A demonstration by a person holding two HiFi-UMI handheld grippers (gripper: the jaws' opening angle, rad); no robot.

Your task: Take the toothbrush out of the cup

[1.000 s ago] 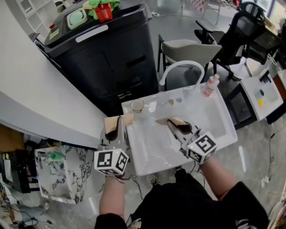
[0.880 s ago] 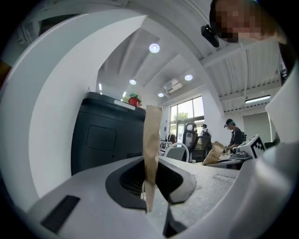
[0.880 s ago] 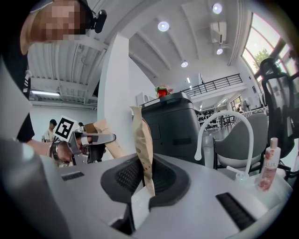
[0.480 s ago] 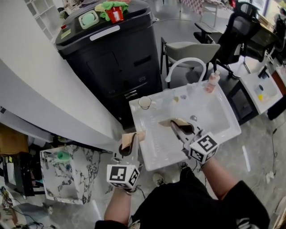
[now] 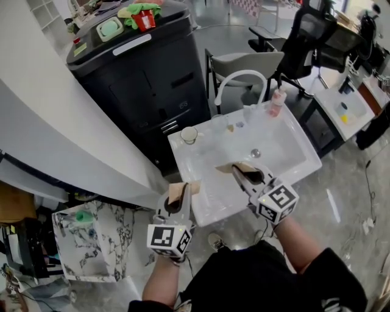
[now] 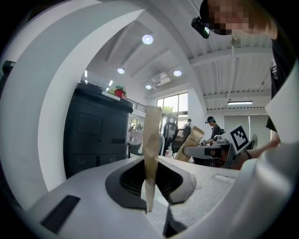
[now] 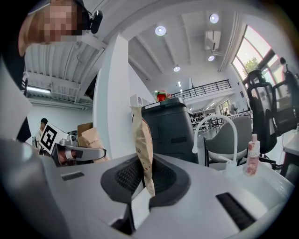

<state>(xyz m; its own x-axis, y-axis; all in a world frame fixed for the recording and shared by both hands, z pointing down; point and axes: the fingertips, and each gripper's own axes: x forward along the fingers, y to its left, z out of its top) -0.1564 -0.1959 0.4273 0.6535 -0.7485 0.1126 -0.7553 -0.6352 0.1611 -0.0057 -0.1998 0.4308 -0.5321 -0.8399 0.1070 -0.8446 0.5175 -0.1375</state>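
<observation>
The cup (image 5: 189,134) is seen upright on the back left corner of the white sink (image 5: 291,151), well ahead of the left claw (image 5: 177,196) and ahead and to the left of the right claw (image 5: 241,172). It is shown too small for the toothbrush to be made out, so the way its long axis points cannot be told. Both claws are held roughly level and aimed toward the back of the sink. The left one is just beside the sink's left rim, and the right one is over the near part of the basin. The tan-covered jaws of each claw are pressed together, with nothing seen gripped between them. Only bare basin lies between the right claw and the cup. Beyond the right claw, a white arched faucet (image 5: 239,78) is mounted at the back rim. A pink bottle (image 5: 276,102) is stood just to its right, and a few small items, too small to be identified, are set between faucet and cup. Behind the cup a tall black cabinet (image 5: 146,79) is found, topped by a red and green item (image 5: 141,13), and a grey chair (image 5: 247,64) is placed behind the faucet. To the left of the left claw, a marble-patterned box (image 5: 91,241) is set on the floor.
</observation>
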